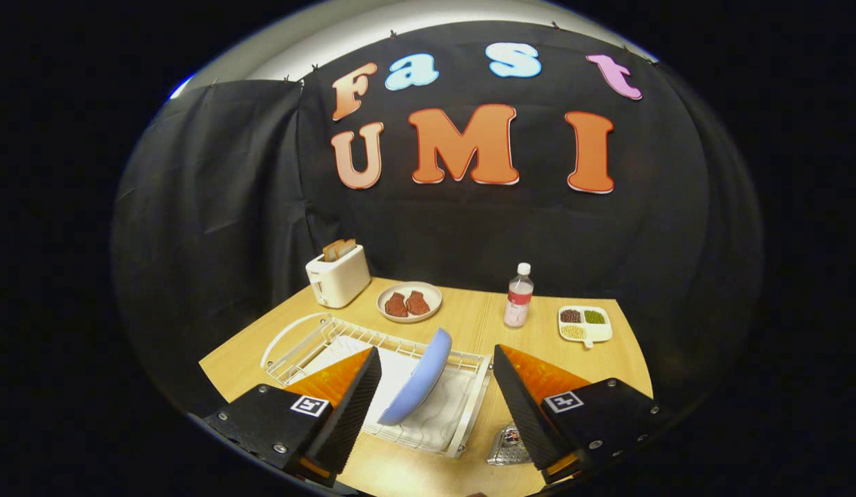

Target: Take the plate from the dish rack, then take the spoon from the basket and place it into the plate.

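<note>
A light blue plate [420,379] stands on edge, leaning, in a white wire dish rack [462,428] on the wooden table. My gripper [436,364] hovers above the rack, open, its two fingers spread wide to either side of the plate without touching it. A silvery mesh basket [509,447] sits on the table to the right of the rack, partly hidden behind the right finger [521,407]; what lies in it is hidden from me.
Beyond the rack stand a white toaster [338,276] with bread, a plate of brown food [409,301], a water bottle [518,295] and a small divided dish of beans [585,324]. The table edge [217,376] runs close on the left.
</note>
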A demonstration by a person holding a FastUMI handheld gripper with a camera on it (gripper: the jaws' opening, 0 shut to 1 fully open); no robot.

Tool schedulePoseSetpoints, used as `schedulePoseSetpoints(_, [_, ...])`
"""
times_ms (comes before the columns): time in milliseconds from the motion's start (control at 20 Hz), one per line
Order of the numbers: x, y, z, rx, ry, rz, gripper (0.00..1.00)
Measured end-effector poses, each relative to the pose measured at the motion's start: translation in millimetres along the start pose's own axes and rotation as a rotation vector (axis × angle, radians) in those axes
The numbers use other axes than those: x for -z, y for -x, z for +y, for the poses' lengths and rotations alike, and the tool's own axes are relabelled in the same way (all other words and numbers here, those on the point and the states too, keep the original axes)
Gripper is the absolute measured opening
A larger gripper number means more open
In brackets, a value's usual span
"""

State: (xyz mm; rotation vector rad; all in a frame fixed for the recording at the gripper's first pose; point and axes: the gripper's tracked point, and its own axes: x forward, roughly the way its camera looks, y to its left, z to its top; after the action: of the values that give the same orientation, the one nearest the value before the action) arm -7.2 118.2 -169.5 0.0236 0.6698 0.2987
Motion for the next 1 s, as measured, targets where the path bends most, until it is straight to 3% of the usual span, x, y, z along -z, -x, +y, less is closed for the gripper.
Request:
schedulePoseSetpoints(250, [33, -43, 5, 0.005, -0.062, 0.205, 0.94])
schedulePoseSetpoints(600, [62, -92, 20, 0.024, -0.114, 0.442, 0.81])
schedulePoseSetpoints(750, [77, -105, 21, 0.064, -0.116, 0.532, 0.66])
schedulePoseSetpoints(1000, [100, -113, 18, 0.149, -0.065, 0.632, 0.5])
